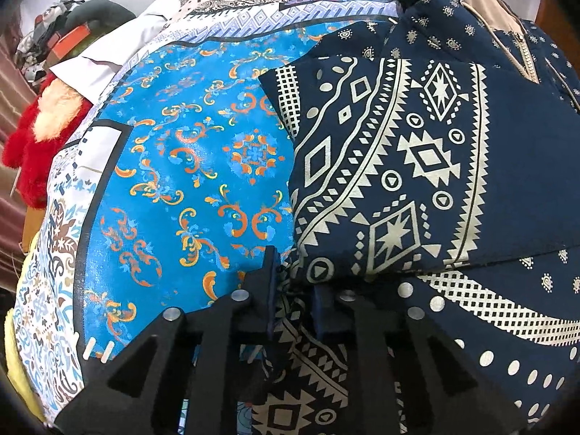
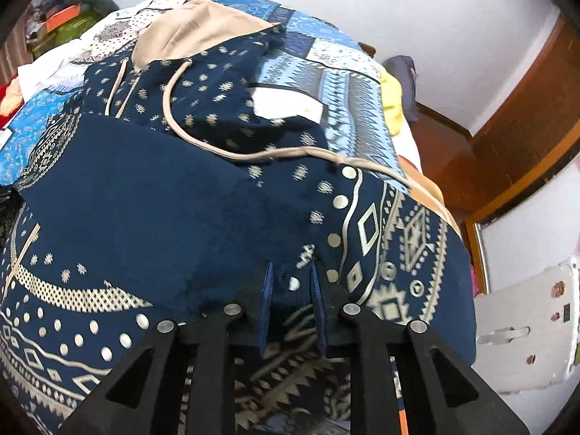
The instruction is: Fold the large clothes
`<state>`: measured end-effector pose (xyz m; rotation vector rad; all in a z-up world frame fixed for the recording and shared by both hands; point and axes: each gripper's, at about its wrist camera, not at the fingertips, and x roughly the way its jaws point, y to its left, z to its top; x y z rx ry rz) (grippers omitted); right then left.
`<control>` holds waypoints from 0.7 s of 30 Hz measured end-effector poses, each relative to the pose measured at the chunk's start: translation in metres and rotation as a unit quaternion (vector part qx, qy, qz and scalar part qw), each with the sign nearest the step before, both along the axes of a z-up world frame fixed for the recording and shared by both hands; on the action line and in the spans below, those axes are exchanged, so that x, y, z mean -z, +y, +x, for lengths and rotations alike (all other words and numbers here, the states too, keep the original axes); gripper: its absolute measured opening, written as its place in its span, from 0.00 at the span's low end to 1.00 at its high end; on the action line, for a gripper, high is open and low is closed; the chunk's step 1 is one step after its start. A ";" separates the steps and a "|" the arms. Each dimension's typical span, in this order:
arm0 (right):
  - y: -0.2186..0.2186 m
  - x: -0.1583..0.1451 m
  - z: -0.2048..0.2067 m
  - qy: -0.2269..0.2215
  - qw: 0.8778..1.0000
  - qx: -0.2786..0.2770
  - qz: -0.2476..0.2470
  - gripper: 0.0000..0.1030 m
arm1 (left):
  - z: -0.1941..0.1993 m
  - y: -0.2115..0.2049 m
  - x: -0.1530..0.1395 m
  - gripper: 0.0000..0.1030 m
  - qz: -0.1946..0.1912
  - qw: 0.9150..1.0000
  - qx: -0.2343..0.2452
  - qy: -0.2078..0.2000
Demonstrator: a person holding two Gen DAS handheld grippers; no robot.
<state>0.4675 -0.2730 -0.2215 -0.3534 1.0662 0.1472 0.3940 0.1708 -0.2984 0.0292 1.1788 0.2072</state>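
Your left tongs (image 1: 293, 290) are clamped on the near hem of the navy hoodie w/ cream geometric print (image 1: 398, 166), fabric pinched between both blue pads. Right tongs (image 2: 291, 290) likewise grip the hem of the same hoodie (image 2: 163, 199), cloth bunched between the pads, fingers set narrow. Hoodie lies across the bed, part-folded: a patterned panel sits doubled over the body on the left-cam side, its beige-lined hood (image 2: 195, 32) at the far end, beige drawcord (image 2: 217, 148) trailing over the chest. Under it you've got a bright blue bedspread w/ orange scrollwork (image 1: 181, 181). Beyond that, at the bed's left edge, a red fluffy soft toy (image 1: 32, 152). Right of the bed, a brown wooden door frame (image 2: 525, 137).
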 end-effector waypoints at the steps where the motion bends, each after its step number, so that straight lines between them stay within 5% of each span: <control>1: -0.003 -0.001 -0.001 -0.001 1.000 0.005 -0.002 0.15 | 0.000 0.001 0.000 0.20 -0.001 1.000 0.001 0.001; 9: -0.052 -0.009 -0.013 -0.017 0.993 0.071 -0.091 0.16 | -0.001 -0.003 -0.001 0.28 0.022 1.000 0.012 0.019; 14: -0.115 -0.020 -0.022 0.000 0.992 0.124 -0.019 0.16 | -0.014 -0.014 -0.026 0.30 0.032 0.999 0.029 0.015; 16: -0.143 -0.024 -0.024 -0.002 0.988 0.151 0.015 0.16 | -0.017 -0.020 -0.047 0.49 0.040 0.999 0.035 -0.003; 21: -0.183 0.009 -0.012 0.051 0.979 0.193 0.035 0.16 | -0.012 -0.051 -0.095 0.68 0.048 0.995 0.063 -0.054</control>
